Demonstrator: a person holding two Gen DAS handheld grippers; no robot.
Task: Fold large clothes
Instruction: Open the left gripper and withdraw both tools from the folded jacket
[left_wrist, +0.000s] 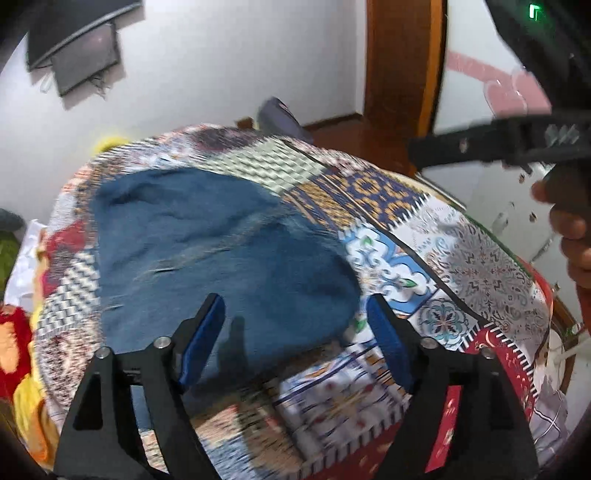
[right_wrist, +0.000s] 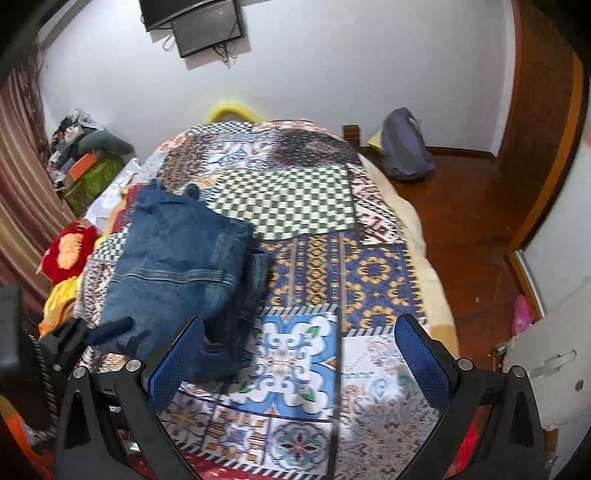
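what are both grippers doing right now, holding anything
left gripper: open, empty, above the folded jeans.
right gripper: open, empty, over the bedspread.

One folded jeans (right_wrist: 173, 258) lying on one patchwork bedspread (right_wrist: 369, 280); two grippers (left_wrist: 295, 328) (right_wrist: 299, 354); one wall screen (right_wrist: 207, 29); one bag (right_wrist: 404, 146) sitting on floor.

- A home bedroom; a bed (right_wrist: 436, 295) fills most of the room, spread with a patchwork quilt (right_wrist: 314, 266) of many printed patterns
- A dark flat screen (right_wrist: 207, 29) hangs on the white wall (right_wrist: 332, 74), its cables dangling below
- Polished wooden floor (right_wrist: 461, 206) with matching skirting; a wooden door frame (right_wrist: 535, 110) at the right
- Striped curtains (right_wrist: 22, 166) at the left; beside them a heap of what seem to be boxes and household clutter (right_wrist: 81, 158)
- Folded blue jeans (right_wrist: 177, 266) lie on the quilt; a red and yellow plush toy (right_wrist: 66, 254) at the bedside
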